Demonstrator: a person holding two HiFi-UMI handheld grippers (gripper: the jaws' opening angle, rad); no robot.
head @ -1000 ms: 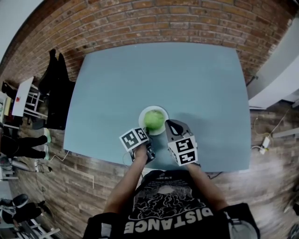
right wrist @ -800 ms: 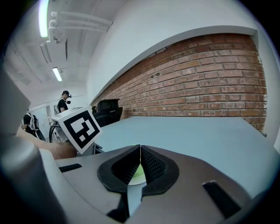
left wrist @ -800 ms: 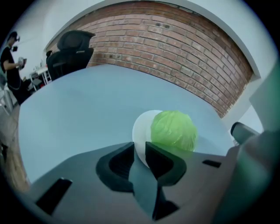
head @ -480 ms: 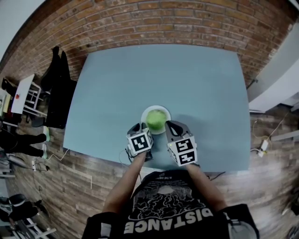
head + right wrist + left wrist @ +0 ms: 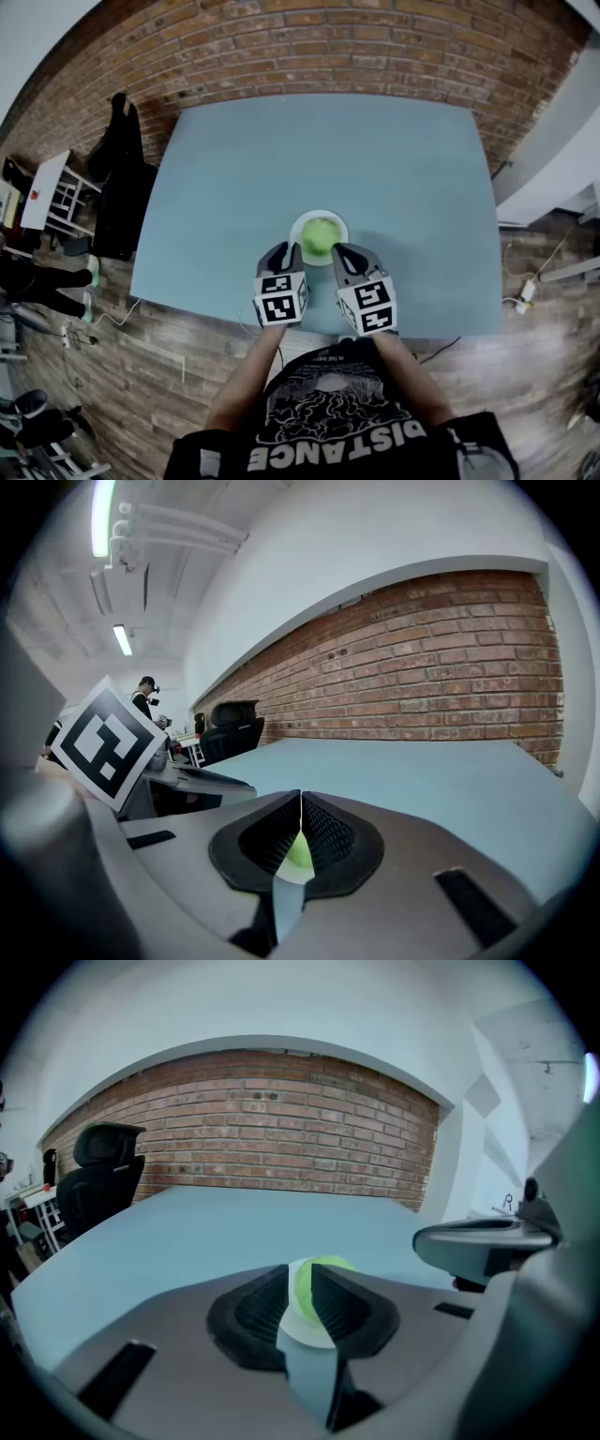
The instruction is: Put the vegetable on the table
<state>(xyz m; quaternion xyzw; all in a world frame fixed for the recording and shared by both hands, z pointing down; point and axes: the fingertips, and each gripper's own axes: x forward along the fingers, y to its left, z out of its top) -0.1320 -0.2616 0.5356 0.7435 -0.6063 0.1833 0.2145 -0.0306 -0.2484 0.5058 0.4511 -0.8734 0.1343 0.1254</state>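
A round green vegetable [image 5: 321, 234] sits on a small white plate [image 5: 300, 227] near the front edge of the blue-grey table [image 5: 394, 169]. Both grippers hover just short of the plate, side by side. My left gripper [image 5: 284, 256] is at the plate's near-left; its jaws stand a little apart with nothing between them, and the vegetable [image 5: 303, 1287] and plate [image 5: 306, 1330] show through the gap. My right gripper [image 5: 343, 254] is at the plate's near-right with its jaws closed together and empty. In the right gripper view, a sliver of the vegetable [image 5: 299, 853] shows below the tips.
A brick wall [image 5: 356, 47] runs behind the table. A black office chair [image 5: 117, 178] and cluttered furniture stand off the table's left side. A white column [image 5: 553, 159] is at the right. The table carries only the plate.
My left gripper has swung right and forward, from the plate's lower left to directly beside the right gripper. The right gripper, plate and vegetable have stayed put.
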